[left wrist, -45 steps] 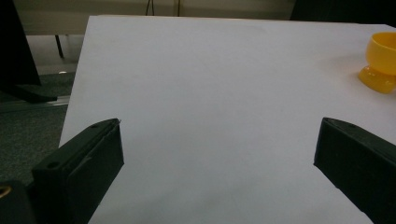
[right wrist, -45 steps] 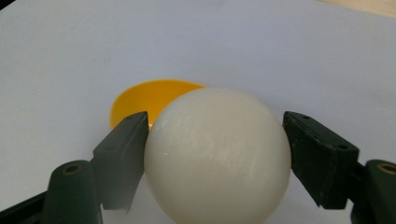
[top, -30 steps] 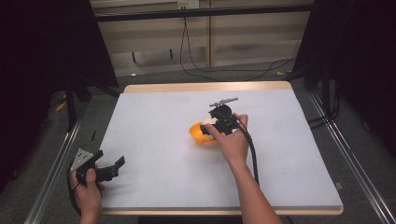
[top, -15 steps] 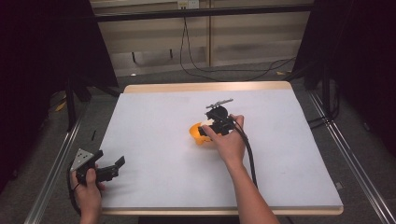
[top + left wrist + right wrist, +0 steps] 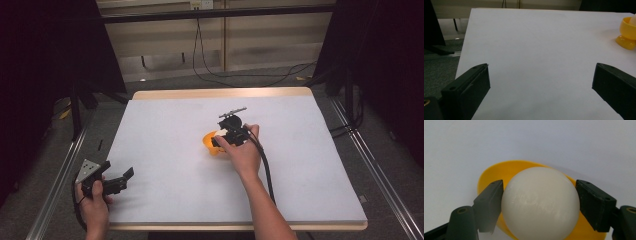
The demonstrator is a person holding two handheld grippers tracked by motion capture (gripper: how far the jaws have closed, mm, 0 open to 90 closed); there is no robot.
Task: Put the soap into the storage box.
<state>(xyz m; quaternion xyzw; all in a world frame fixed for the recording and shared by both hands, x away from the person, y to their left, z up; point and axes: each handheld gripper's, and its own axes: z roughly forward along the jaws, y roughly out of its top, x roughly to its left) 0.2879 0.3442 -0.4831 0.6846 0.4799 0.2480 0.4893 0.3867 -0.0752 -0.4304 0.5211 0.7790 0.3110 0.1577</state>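
The right claw (image 5: 539, 202) grips the white egg (image 5: 540, 202) across its width, directly above the yellow egg cup (image 5: 210, 143) mid-worktop (image 5: 165, 125), while the left claw (image 5: 119, 181), released and wide, rests far off at the near-left corner.

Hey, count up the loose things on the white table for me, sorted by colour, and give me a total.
Yellow: 1, the glossy yellow plastic egg cup.
White: 1, the smooth white egg-shaped ball sitting in that cup, between the right tongs.
Total: 2.
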